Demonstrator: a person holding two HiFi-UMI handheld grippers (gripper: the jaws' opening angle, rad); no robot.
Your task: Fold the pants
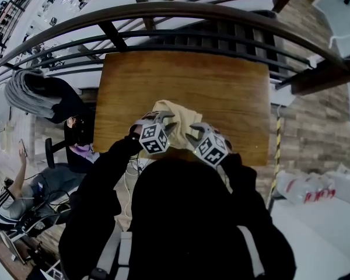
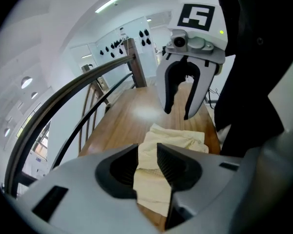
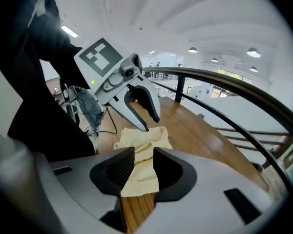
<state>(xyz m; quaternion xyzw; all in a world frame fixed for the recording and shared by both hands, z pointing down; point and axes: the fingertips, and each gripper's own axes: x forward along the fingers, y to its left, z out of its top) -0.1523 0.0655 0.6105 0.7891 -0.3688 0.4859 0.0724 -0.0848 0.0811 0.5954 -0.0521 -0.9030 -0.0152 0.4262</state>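
Observation:
Pale yellow pants (image 1: pixel 174 112) lie bunched into a small heap at the near edge of the wooden table (image 1: pixel 186 74). Both grippers hover just above the heap, side by side and angled toward each other. My left gripper (image 1: pixel 157 120) is open, its jaws a little apart, with the pants (image 2: pixel 172 134) lying beyond the gap and nothing between them. My right gripper (image 1: pixel 199 130) is also open over the pants (image 3: pixel 142 139). The left gripper view shows the right gripper (image 2: pixel 177 112) with spread fingers above the table; the right gripper view shows the left gripper (image 3: pixel 151 123) likewise.
A dark curved railing (image 1: pixel 163 10) runs behind the table's far edge. My dark sleeves and torso cover the table's near edge. Below at left are a seated person (image 1: pixel 23 197) and a grey garment (image 1: pixel 23 89); white bags (image 1: pixel 306 188) lie at right.

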